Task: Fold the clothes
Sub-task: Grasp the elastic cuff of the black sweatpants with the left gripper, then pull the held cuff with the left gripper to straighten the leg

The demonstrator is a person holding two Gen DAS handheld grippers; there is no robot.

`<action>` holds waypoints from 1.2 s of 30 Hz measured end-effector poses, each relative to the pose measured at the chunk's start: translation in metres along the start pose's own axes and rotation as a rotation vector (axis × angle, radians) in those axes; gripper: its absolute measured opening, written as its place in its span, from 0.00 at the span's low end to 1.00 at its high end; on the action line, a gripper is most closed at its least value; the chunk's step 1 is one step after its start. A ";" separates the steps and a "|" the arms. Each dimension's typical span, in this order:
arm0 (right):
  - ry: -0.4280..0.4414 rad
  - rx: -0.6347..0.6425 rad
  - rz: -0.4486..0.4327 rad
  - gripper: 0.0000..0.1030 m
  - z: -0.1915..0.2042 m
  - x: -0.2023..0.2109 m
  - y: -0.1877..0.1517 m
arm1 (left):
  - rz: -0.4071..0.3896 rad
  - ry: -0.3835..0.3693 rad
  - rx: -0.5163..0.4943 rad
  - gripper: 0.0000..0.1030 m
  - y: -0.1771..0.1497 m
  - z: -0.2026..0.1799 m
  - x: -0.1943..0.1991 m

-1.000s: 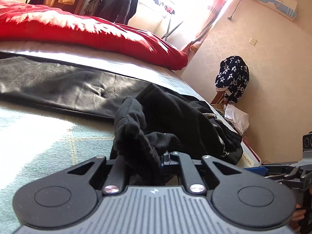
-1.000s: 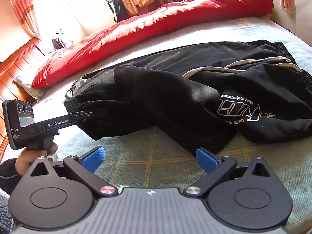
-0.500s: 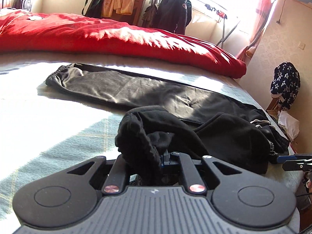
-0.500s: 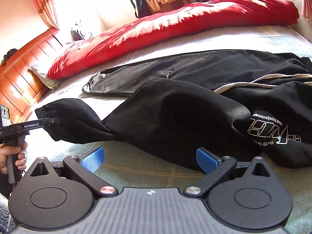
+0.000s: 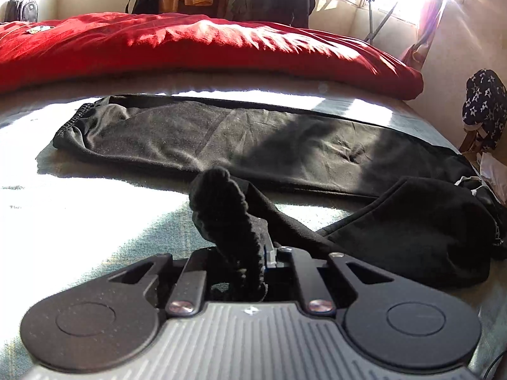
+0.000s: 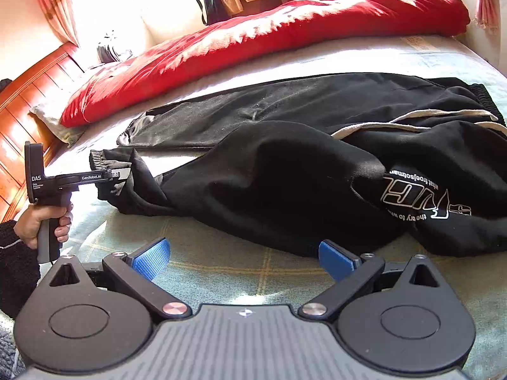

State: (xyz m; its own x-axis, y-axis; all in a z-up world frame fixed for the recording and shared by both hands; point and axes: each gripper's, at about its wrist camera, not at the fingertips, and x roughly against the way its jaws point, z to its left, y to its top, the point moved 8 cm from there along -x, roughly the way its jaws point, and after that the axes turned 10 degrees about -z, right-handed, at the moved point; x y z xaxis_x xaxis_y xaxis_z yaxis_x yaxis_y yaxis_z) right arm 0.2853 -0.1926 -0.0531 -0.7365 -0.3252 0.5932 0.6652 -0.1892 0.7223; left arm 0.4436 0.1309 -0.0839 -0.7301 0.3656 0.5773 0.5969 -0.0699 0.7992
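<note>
Left gripper (image 5: 253,253) is clamped on the black sweatpants (image 6: 285,171) cuff (image 5: 221,209), out at 9 o'clock. Right gripper (image 6: 244,258) is wide open over the bed (image 6: 221,272), holding nothing.

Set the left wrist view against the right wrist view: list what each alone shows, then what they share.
Left wrist only: the star-patterned dark cloth by the wall and a backpack.
Right wrist only: the wooden headboard, the white print on the trousers, the person's hand and the open right gripper.
Both: the red duvet, the black trousers and the left gripper shut on a cuff.
</note>
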 end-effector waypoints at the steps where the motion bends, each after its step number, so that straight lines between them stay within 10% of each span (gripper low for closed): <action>1: -0.002 -0.003 0.002 0.99 -0.001 -0.001 0.000 | 0.013 -0.001 -0.005 0.10 -0.002 0.000 -0.007; 6: -0.004 -0.006 0.011 0.99 -0.001 -0.004 -0.003 | 0.049 0.005 0.013 0.17 -0.014 0.002 -0.020; 10: -0.001 -0.017 0.020 0.99 -0.002 -0.008 -0.004 | 0.046 0.066 0.025 0.73 -0.014 0.011 -0.012; 12: 0.005 -0.021 0.022 0.99 -0.003 -0.010 -0.005 | 0.039 0.085 0.015 0.81 -0.014 0.012 -0.007; 21: 0.038 -0.021 0.029 0.99 0.002 -0.018 -0.006 | -0.091 0.122 0.071 0.77 -0.008 0.025 0.021; 26: 0.041 -0.027 0.033 0.99 0.001 -0.020 -0.008 | -0.080 0.111 0.147 0.42 -0.014 0.028 0.020; 36: 0.053 -0.026 0.032 0.99 0.002 -0.020 -0.007 | -0.075 0.113 0.255 0.40 -0.032 0.054 0.019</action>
State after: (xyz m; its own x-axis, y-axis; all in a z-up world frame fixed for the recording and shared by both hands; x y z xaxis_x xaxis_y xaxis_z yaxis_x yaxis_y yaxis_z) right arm 0.2955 -0.1832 -0.0698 -0.7079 -0.3798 0.5955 0.6916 -0.2015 0.6936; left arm 0.4284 0.1899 -0.1079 -0.7994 0.2539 0.5446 0.5937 0.1948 0.7807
